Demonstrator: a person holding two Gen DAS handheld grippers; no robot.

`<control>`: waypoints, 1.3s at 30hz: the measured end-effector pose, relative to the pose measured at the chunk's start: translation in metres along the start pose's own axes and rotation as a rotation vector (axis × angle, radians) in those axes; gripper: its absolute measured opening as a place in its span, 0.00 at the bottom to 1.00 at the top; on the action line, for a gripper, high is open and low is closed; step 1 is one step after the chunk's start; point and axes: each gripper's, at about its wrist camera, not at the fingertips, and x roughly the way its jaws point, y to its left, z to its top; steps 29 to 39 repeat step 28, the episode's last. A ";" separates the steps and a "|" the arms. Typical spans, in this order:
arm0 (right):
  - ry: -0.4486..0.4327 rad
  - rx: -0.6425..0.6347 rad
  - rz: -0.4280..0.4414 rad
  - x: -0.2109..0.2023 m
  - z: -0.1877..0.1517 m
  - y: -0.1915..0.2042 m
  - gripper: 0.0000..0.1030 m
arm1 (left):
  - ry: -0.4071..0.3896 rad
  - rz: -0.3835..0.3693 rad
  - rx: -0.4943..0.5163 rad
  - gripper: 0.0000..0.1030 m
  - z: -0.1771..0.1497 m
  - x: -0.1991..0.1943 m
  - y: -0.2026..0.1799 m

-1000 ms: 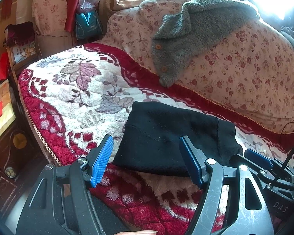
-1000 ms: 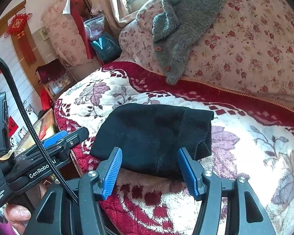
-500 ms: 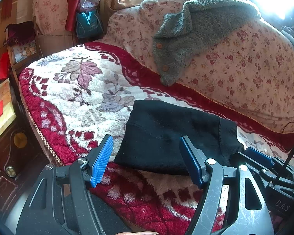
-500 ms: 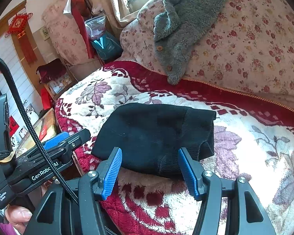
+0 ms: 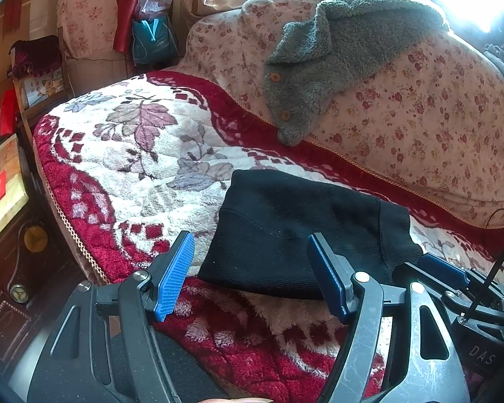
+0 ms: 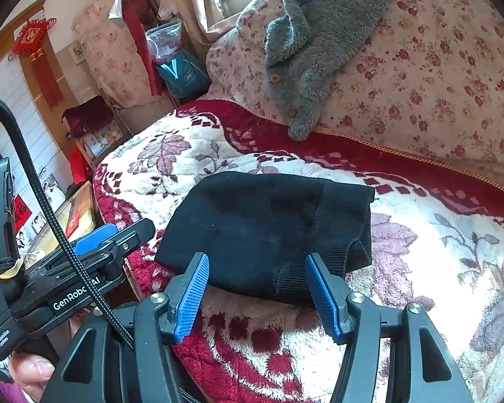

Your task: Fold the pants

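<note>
The pants (image 5: 305,235) lay as a compact black bundle on the red-and-white floral blanket (image 5: 134,154) near its front edge, ribbed cuff end toward the right, looking already folded down to a small packet. Both tongs hung just short of it, parted and empty: the left tongs (image 5: 248,280) with blue pads (image 5: 174,275) framing the bundle's near left part, the right tongs (image 6: 257,294) framing its near right part, neither touching cloth. If a last fold was wanted, it would likely go best by pinching the two near corners at once, all layers together, lifting low and carrying them evenly over to the far edge so the thick knit did not slump or spring open; if the fold was judged done, a light press to flatten would serve. A grey fleece jacket (image 5: 336,53) lay on the floral backrest (image 5: 436,117), well apart. Readable writing: "GenRobo" and "AI" plus a small "Data Acquisition System" on the left device in the right view, "DAS" on the right device in the left view.
</note>
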 end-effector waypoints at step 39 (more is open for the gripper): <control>0.006 0.001 0.002 0.000 0.000 -0.004 0.57 | -0.057 0.008 0.055 0.69 -0.003 -0.004 -0.013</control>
